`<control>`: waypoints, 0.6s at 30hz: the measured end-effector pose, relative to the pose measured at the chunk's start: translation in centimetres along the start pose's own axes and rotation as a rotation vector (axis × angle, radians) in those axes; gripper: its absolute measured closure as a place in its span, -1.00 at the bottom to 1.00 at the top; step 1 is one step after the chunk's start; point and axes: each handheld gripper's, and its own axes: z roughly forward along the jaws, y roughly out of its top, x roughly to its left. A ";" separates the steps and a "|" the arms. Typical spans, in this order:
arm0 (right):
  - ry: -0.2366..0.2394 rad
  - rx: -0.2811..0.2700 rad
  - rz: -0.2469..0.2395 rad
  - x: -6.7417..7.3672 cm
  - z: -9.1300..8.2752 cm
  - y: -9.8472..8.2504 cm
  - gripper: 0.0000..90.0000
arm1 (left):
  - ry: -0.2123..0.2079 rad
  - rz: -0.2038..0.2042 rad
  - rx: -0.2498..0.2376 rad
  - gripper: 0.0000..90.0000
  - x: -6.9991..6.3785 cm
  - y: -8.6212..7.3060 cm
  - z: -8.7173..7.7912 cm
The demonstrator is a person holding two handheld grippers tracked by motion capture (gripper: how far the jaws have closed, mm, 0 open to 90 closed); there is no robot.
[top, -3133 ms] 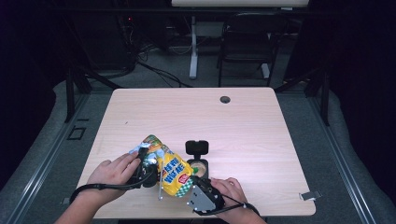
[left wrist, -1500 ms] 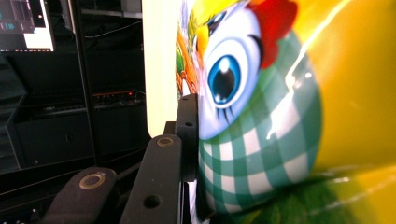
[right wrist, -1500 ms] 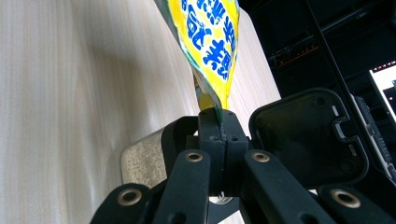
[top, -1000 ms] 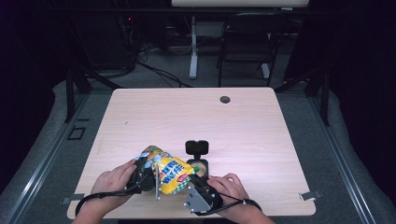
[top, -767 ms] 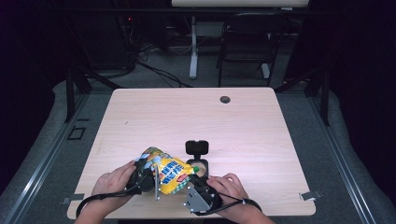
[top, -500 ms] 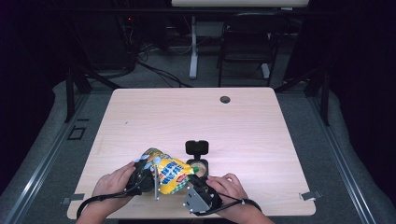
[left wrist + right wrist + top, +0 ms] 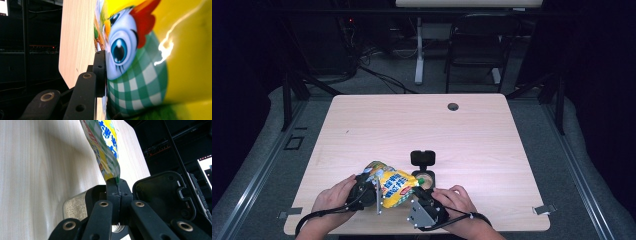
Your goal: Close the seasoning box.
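Right gripper (image 7: 424, 191) jaws pinched together on the corner edge of the snack bag (image 7: 393, 181), which rises straight ahead of them. Left gripper (image 7: 373, 191) jaws have just been opening slightly; one black jaw presses the bag's opposite side. Open container (image 7: 427, 178) sits just beyond the right gripper.

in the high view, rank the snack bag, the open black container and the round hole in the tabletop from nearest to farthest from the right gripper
1. Snack bag: its corner is pinched in the right gripper, at the table's near edge.
2. Open black container: just beyond the gripper, lid standing up behind it.
3. Round hole: far side of the table, towards the right.
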 end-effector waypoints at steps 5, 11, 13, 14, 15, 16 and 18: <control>-0.001 -0.002 -0.003 -0.1 0.0 0.1 1.00 | -0.002 -0.005 0.000 0.64 0.0 0.0 0.0; 0.001 0.003 -0.008 -0.3 0.0 0.3 1.00 | -0.010 -0.007 -0.001 0.61 0.0 0.0 0.1; -0.001 0.000 -0.012 -0.4 0.0 0.4 1.00 | -0.010 -0.015 -0.004 0.58 0.0 0.0 0.0; -0.001 0.000 -0.012 -0.4 0.0 0.4 1.00 | -0.010 -0.015 -0.004 0.57 0.0 0.0 0.0; 0.001 0.001 -0.015 -0.4 -0.1 0.4 1.00 | -0.006 -0.018 -0.009 0.57 -0.1 -0.1 0.1; 0.000 -0.003 -0.019 -0.5 0.0 0.5 1.00 | -0.007 -0.018 -0.005 0.54 0.0 -0.1 0.0; 0.000 -0.001 -0.018 -0.5 -0.1 0.5 1.00 | -0.017 -0.024 -0.012 0.54 0.1 -0.2 0.1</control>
